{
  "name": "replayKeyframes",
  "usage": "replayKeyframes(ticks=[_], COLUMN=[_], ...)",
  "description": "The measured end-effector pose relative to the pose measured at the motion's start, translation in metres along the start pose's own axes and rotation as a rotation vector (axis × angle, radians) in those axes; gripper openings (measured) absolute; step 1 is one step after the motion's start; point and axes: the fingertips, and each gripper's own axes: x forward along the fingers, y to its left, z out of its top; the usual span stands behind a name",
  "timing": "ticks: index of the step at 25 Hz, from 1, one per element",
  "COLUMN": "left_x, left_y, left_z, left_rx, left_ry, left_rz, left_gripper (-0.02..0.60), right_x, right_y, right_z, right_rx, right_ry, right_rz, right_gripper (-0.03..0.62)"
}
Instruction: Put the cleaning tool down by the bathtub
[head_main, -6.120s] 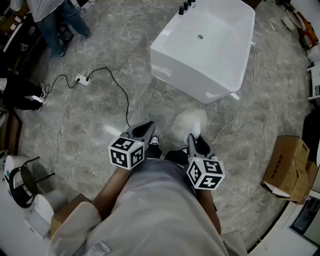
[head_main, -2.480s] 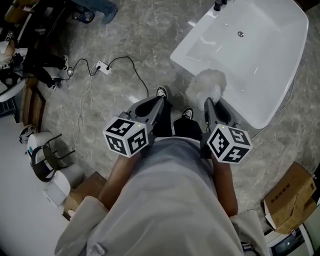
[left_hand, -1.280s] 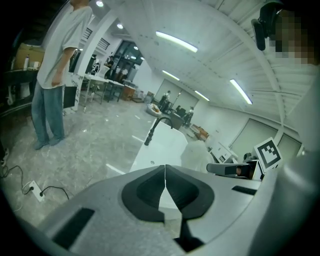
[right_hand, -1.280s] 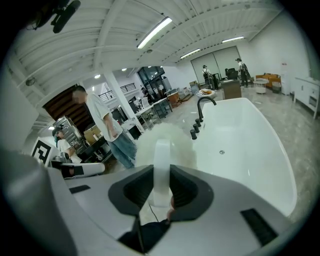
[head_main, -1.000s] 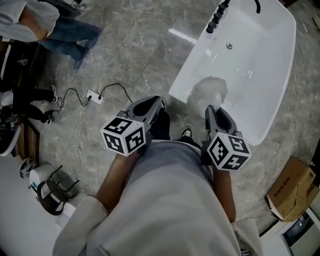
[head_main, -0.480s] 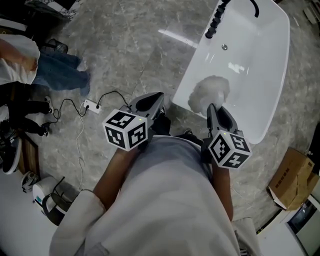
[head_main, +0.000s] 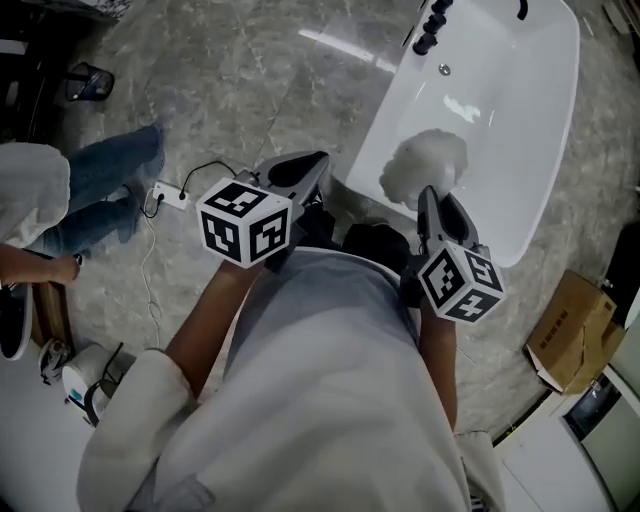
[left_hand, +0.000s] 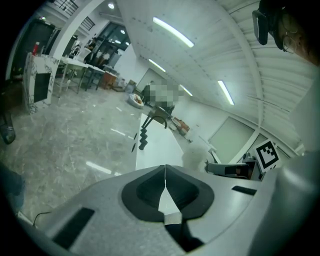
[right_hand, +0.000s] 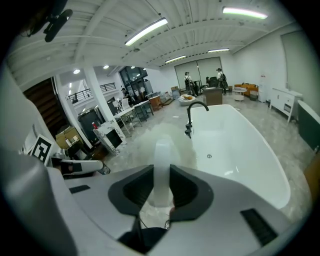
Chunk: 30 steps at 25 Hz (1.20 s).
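The cleaning tool is a white stick with a fluffy white head. In the head view its head hangs over the near rim of the white bathtub. My right gripper is shut on the tool's handle, which stands upright between the jaws in the right gripper view. My left gripper is shut with nothing in it, held level left of the tub's near corner. In the left gripper view its jaws touch along a thin line, and the tub lies ahead.
A black faucet stands at the tub's far left rim. On the marble floor lie a power strip with a black cable. A person in jeans stands at left. A cardboard box sits at right.
The tub has come closer and the tool's head now hangs over its near rim. The person in jeans has moved down the left side. Both grippers stay shut.
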Motion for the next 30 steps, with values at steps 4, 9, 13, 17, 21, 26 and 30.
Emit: replayKeyframes(ticks=[4,9,13,17,21,26,30], left_x=[0.005,0.009,0.013,0.012,0.007,0.0,-0.004], left_y=[0.003,-0.002,-0.012,-0.014,-0.012,-0.008,-0.006], left_z=[-0.003,-0.007,-0.011,-0.019,-0.024,-0.027,-0.031], left_rx=[-0.017,-0.042,-0.043,-0.05,-0.049,-0.052,-0.053], left_ry=[-0.002,-0.009,-0.001,0.008,0.015,0.025,0.028], left_rz=[0.008,0.018,0.019,0.025,0.031,0.035,0.04], left_gripper=[0.009,0.009,0.009,0.009,0.009,0.009,0.009], right_x=[0.004,0.007,0.011,0.016,0.019,0.022,0.026], right_y=[-0.011,-0.017,-0.023,-0.026,-0.027,-0.028,-0.026], right_z=[-0.002,-0.006,-0.011,-0.017,-0.021,-0.025,-0.031], right_rx=[-0.01,-0.027,-0.037,-0.046,-0.051,-0.054,-0.059], right_ry=[0.017,0.04,0.059,0.076,0.084,0.09,0.101], right_rz=[-0.007,0.007,0.021,0.025,0.023,0.015,0.02], right_gripper=[0.089,0.089,0.089,0.089,0.089,0.089,0.089])
